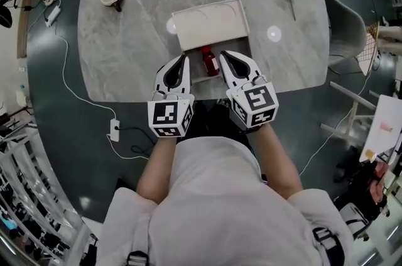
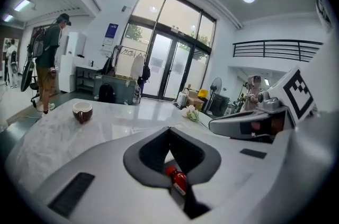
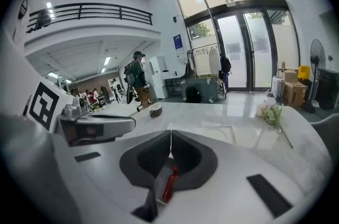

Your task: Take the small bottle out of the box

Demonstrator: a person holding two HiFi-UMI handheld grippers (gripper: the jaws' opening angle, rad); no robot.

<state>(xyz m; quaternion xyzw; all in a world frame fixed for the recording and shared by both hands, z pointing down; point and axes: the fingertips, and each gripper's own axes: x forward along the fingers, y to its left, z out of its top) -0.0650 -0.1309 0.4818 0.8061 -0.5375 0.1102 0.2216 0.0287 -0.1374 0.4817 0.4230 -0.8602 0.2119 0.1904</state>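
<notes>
On the grey tabletop [image 1: 138, 38] an open white box [image 1: 213, 26] sits just ahead of the person. The left hand-held gripper [image 1: 183, 59] and the right hand-held gripper [image 1: 224, 56] flank its near end, each with jaws pressed together on nothing. Between their tips the small bottle [image 1: 209, 61] lies in the near part of the box, its long axis running away from the person, cap at the far end. The right one looks slightly nearer.

Bright, even daylight from glass doors [image 2: 169, 66], lamp glare on the marble table [image 1: 138, 38], heavy fisheye distortion, dark corners.
</notes>
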